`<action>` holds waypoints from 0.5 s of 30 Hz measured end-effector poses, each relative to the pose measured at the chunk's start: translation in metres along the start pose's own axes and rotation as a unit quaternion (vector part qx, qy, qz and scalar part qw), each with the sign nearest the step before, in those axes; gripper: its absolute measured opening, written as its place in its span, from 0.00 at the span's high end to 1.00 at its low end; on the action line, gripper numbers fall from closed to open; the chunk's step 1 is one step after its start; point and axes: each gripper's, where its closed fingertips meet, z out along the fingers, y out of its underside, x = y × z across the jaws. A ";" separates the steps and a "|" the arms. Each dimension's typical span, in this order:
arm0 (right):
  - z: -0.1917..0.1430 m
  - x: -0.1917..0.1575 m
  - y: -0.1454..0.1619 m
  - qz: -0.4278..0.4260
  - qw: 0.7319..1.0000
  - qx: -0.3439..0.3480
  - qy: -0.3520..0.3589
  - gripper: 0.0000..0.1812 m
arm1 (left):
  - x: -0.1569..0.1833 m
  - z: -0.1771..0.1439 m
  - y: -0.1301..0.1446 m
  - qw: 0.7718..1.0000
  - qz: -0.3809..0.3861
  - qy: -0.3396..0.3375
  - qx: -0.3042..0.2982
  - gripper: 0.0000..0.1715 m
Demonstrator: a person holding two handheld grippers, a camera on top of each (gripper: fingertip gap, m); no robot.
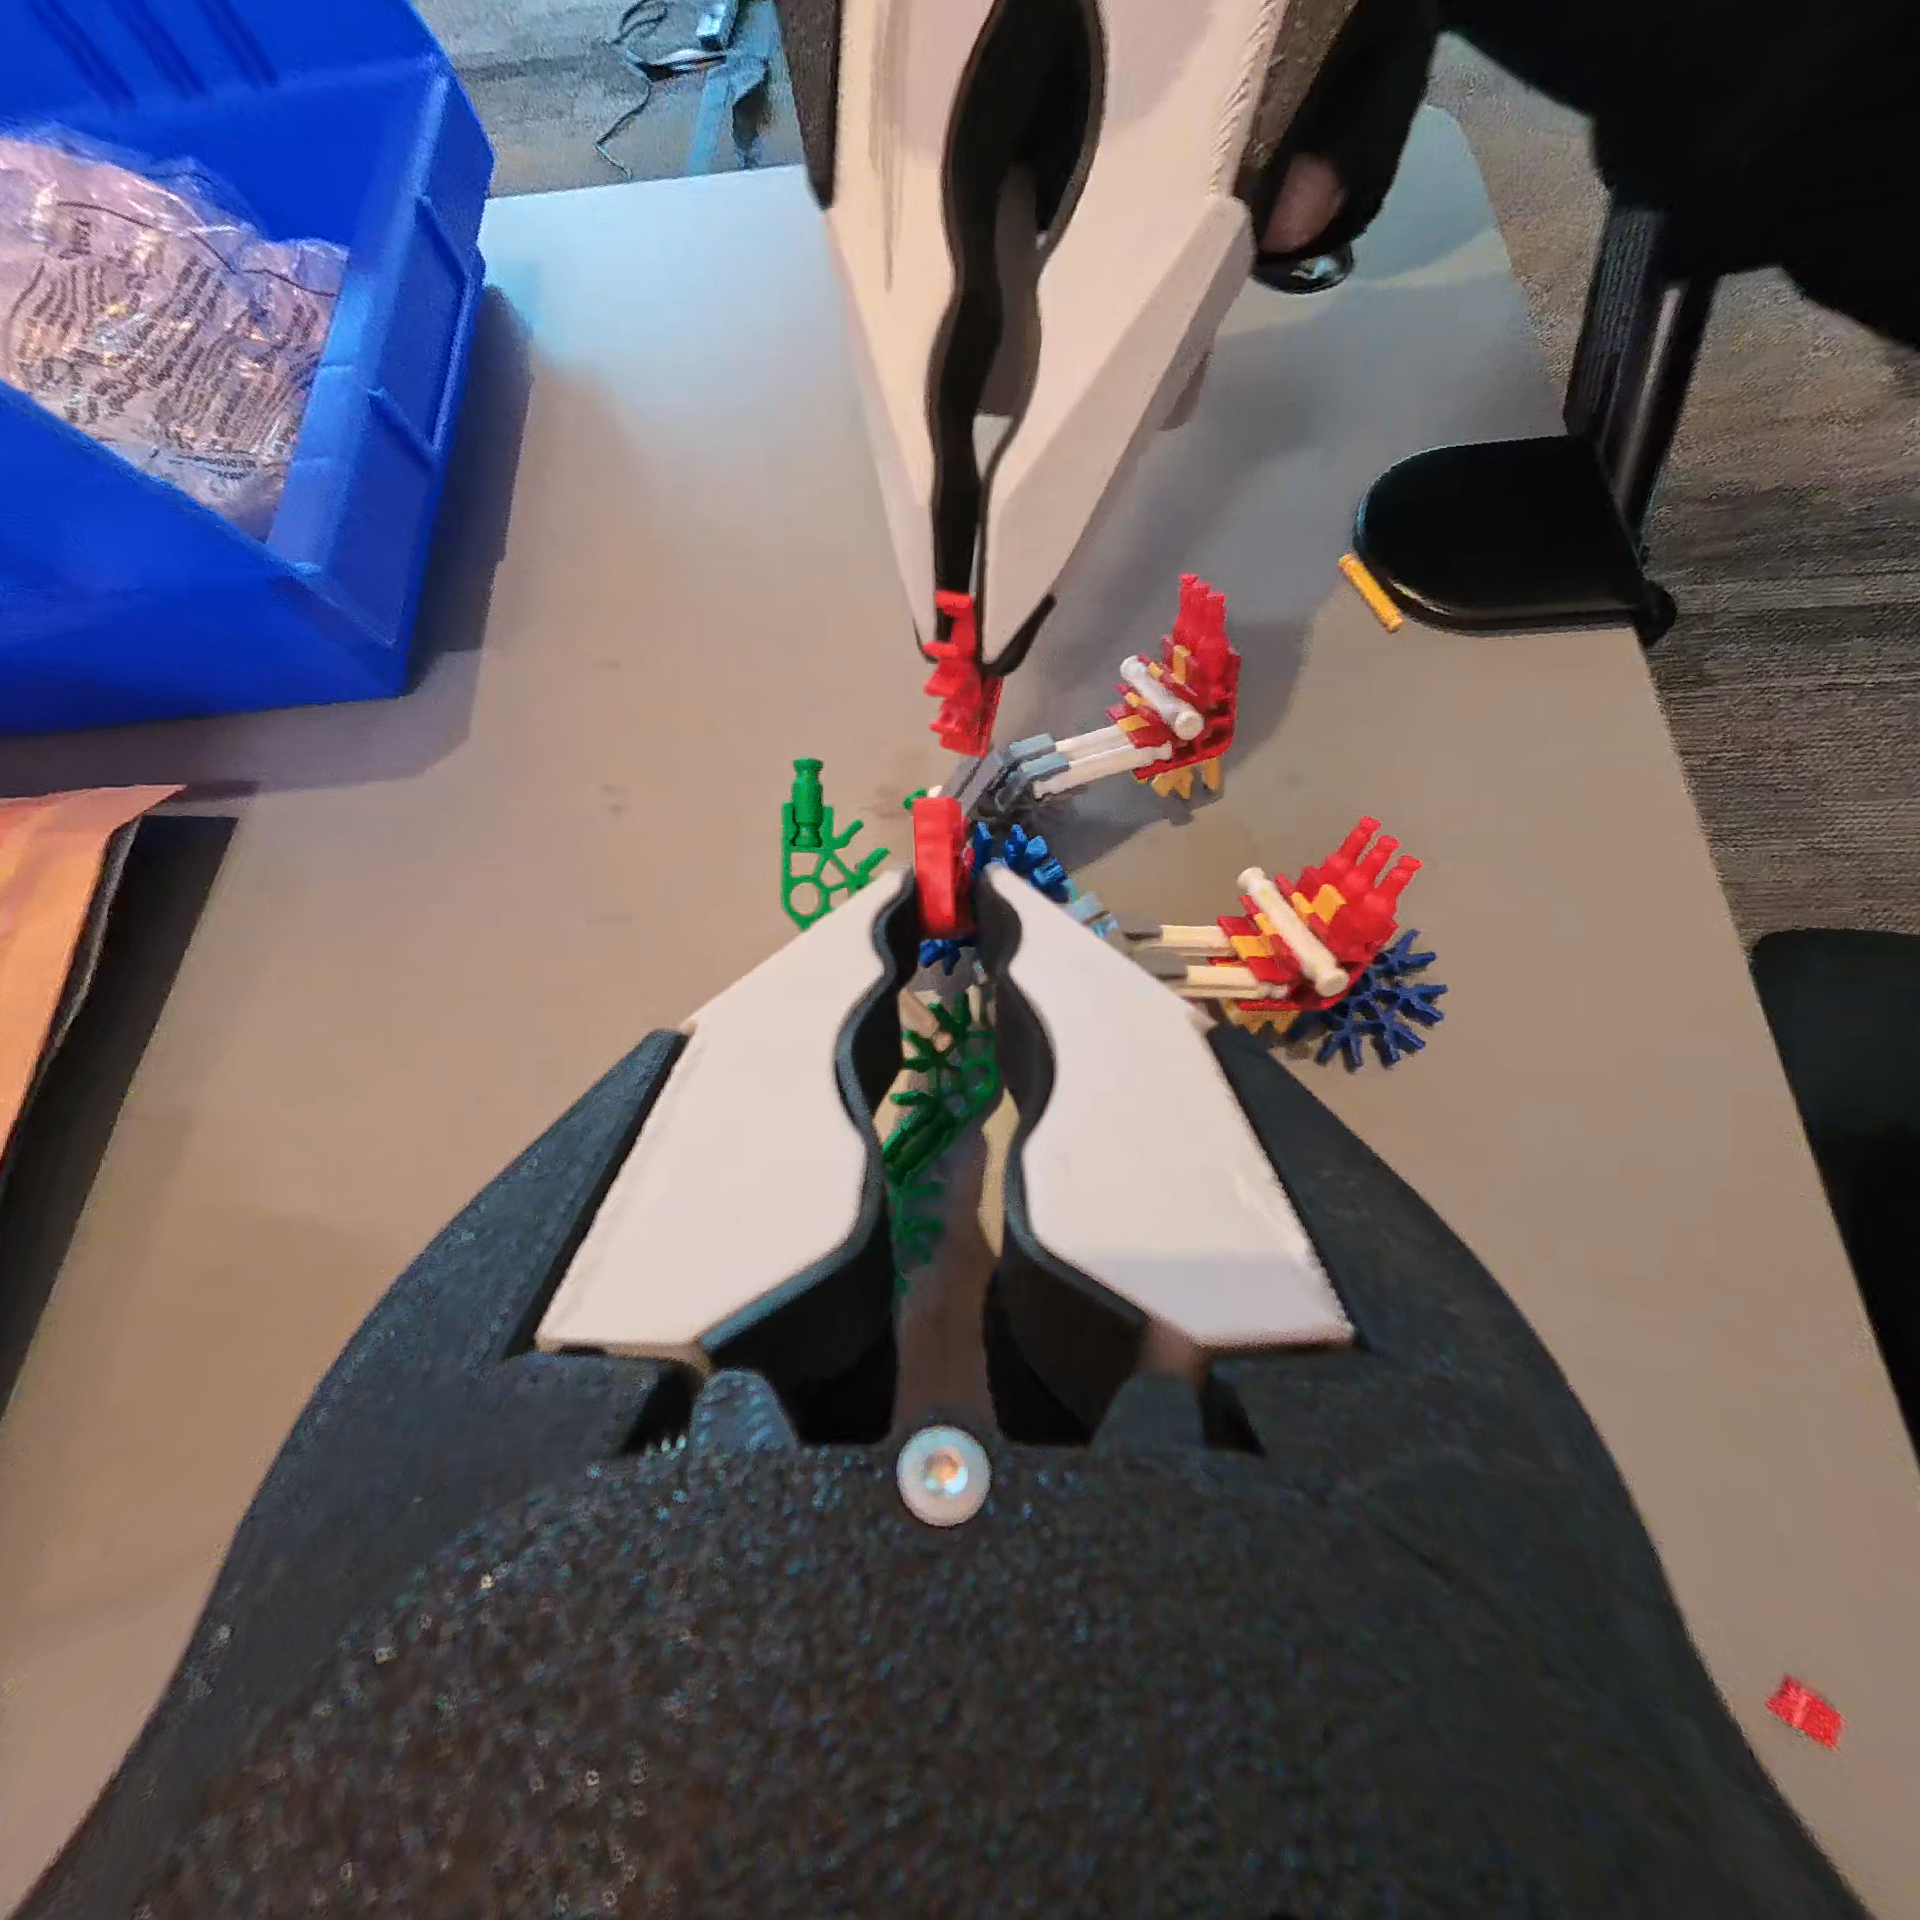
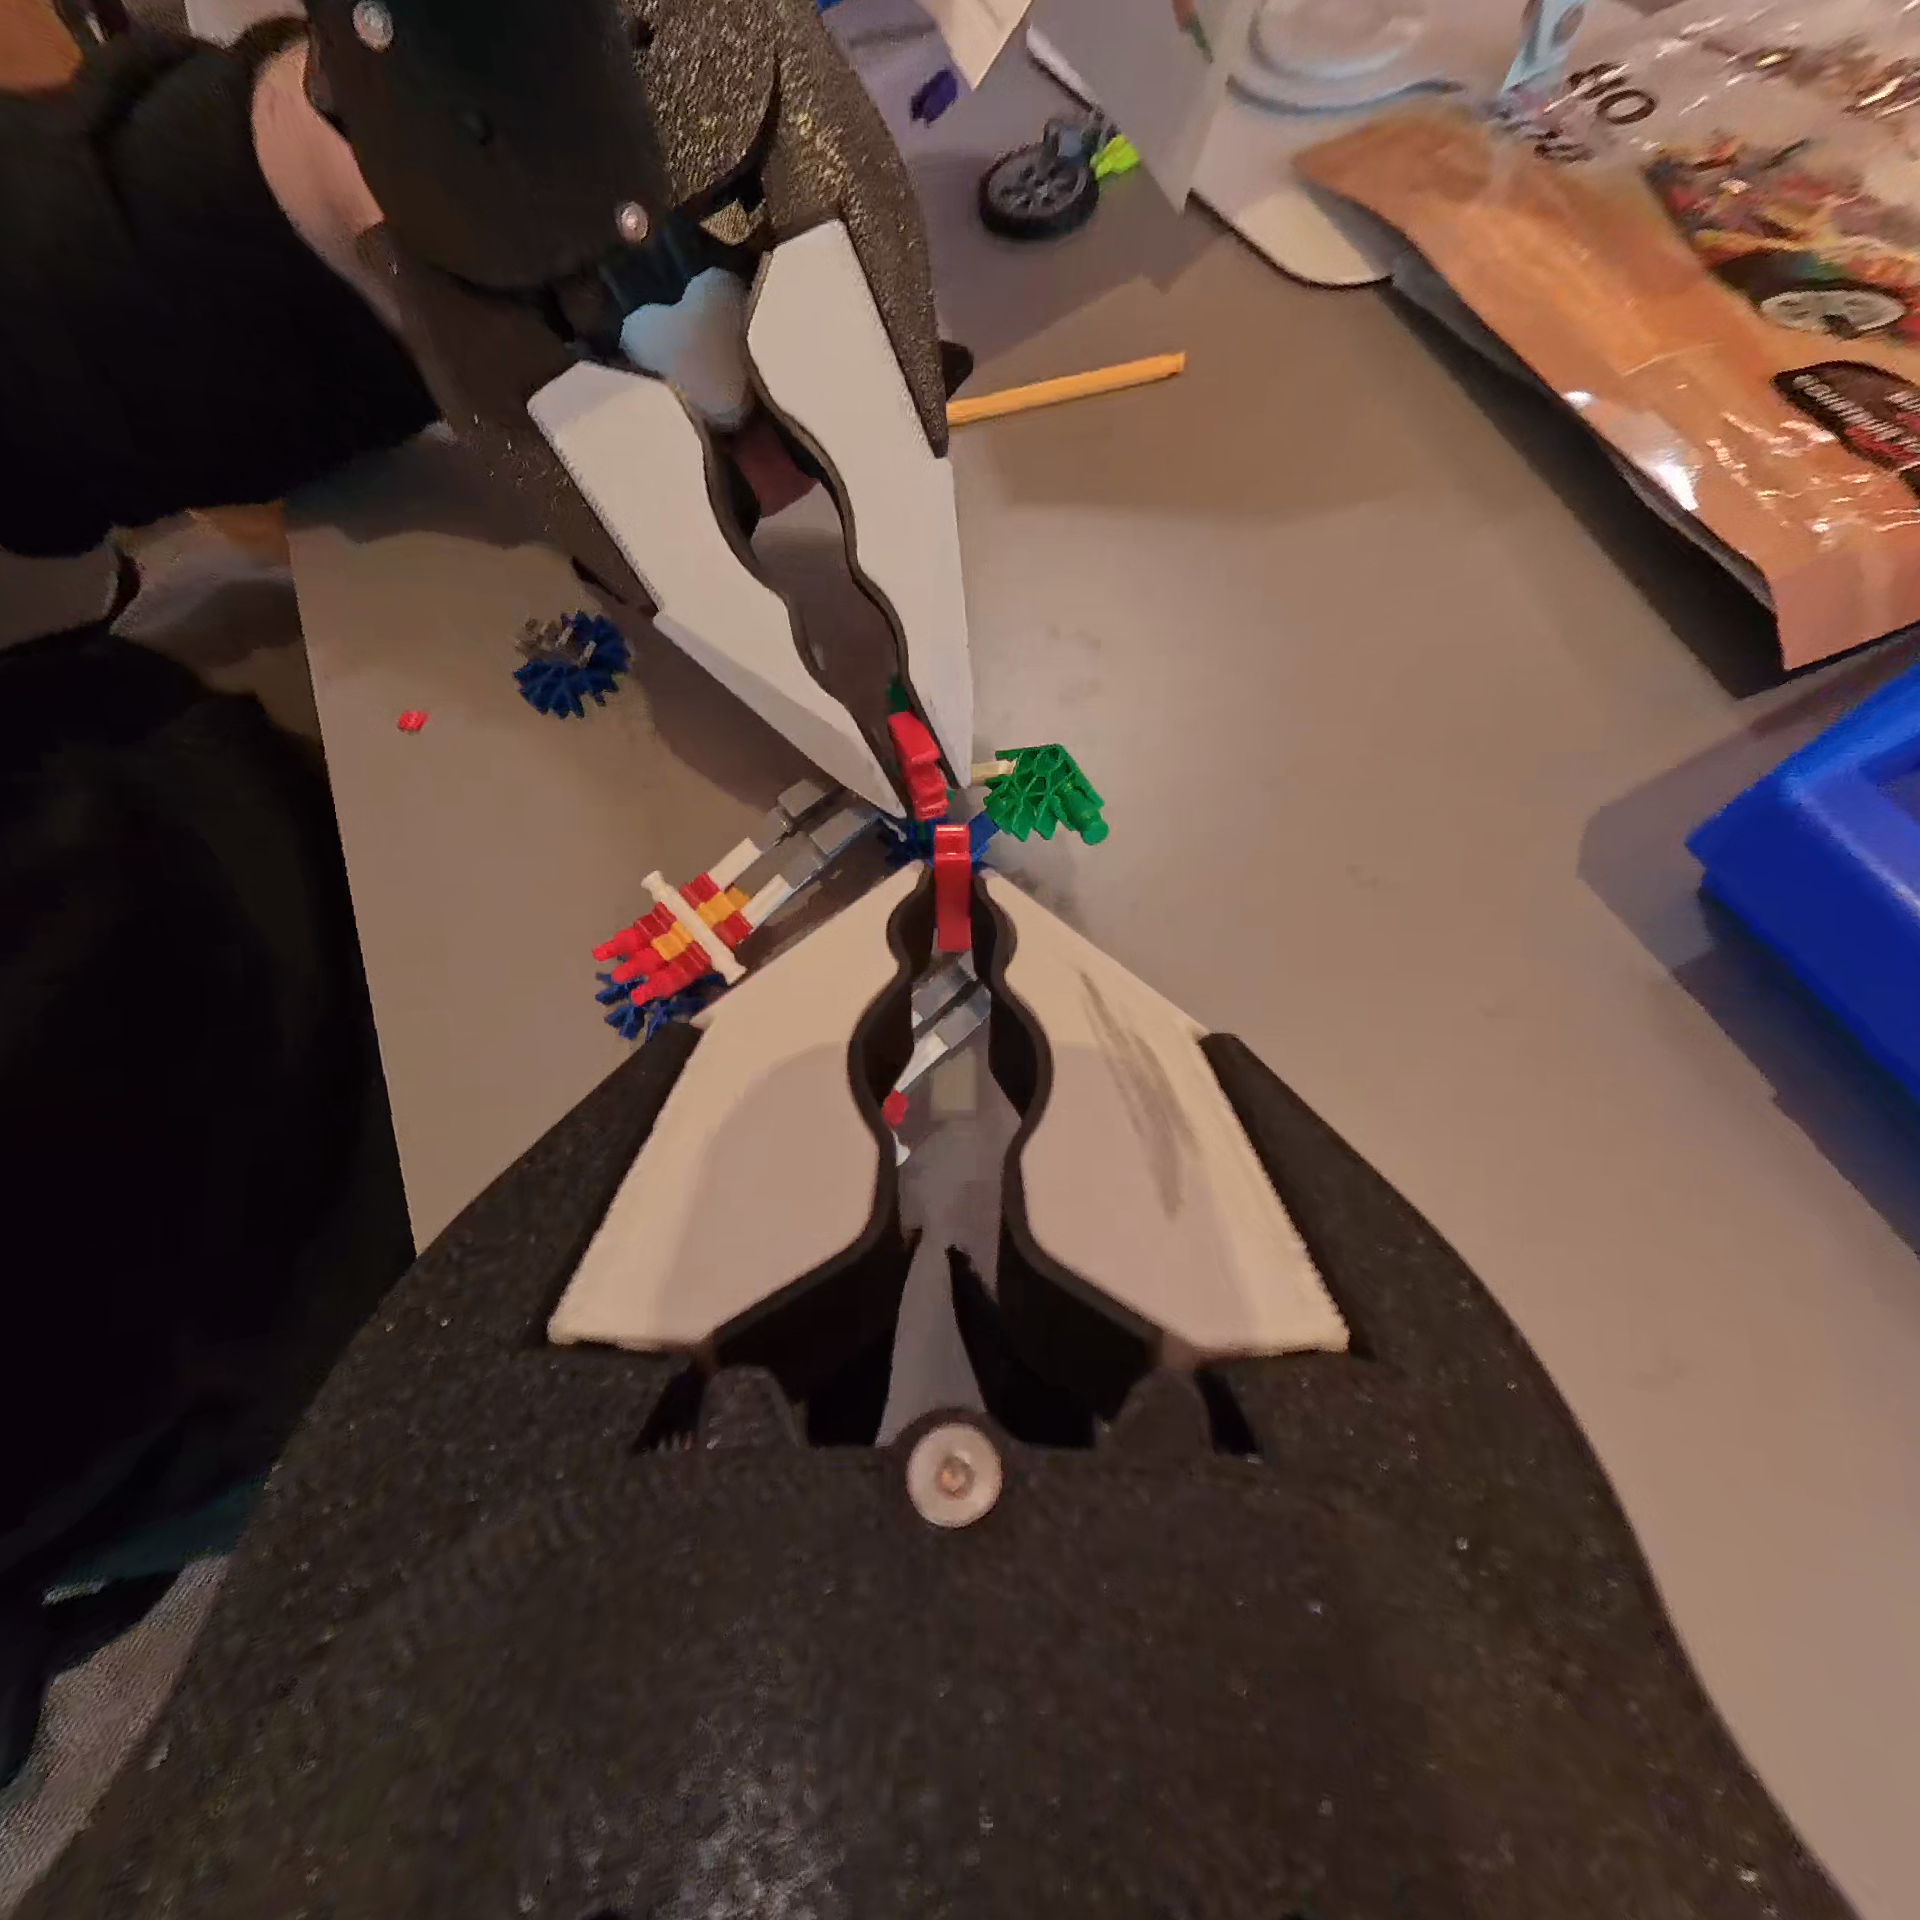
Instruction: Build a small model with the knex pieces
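A small rod-and-connector toy model (image 1: 1049, 774) sits on the grey table (image 1: 665, 499), with grey and white rods, two red-and-yellow clusters (image 1: 1309, 935), blue snowflake connectors (image 1: 1377, 1008) and green connectors (image 1: 821, 862). My left gripper (image 1: 940, 894) is shut on a red connector (image 1: 938, 857) at the model's hub. My right gripper (image 1: 966, 649) comes in from the far side, shut on another red connector (image 1: 961, 691) just above the hub. In the right wrist view my right gripper (image 2: 951, 883) pinches its red connector (image 2: 951, 899), and my left gripper (image 2: 930, 795) faces it closely.
A blue bin (image 1: 208, 582) with plastic bags stands far left, also in the right wrist view (image 2: 1829, 883). A loose yellow rod (image 2: 1065, 387), a wheel (image 2: 1039, 187), a blue connector (image 2: 571, 665), a tiny red piece (image 2: 412, 720) and a printed bag (image 2: 1610, 343) lie around. A black chair (image 1: 1507, 540) stands beside the table. The tips of both grippers are at nearly the same place.
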 end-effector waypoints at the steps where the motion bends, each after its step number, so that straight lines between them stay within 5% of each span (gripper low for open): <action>1: 0.002 0.000 0.002 0.000 1.000 -0.011 -0.011 0.97 | 0.002 -0.001 0.000 1.000 -0.003 0.013 0.001 0.95; 10: 0.022 -0.006 0.008 -0.003 0.995 -0.057 -0.079 0.97 | 0.016 -0.015 0.015 0.992 0.048 0.115 -0.035 0.97; 15: 0.023 0.002 0.006 0.002 0.996 -0.052 -0.070 0.97 | 0.009 -0.020 0.009 0.993 0.060 0.092 -0.030 0.93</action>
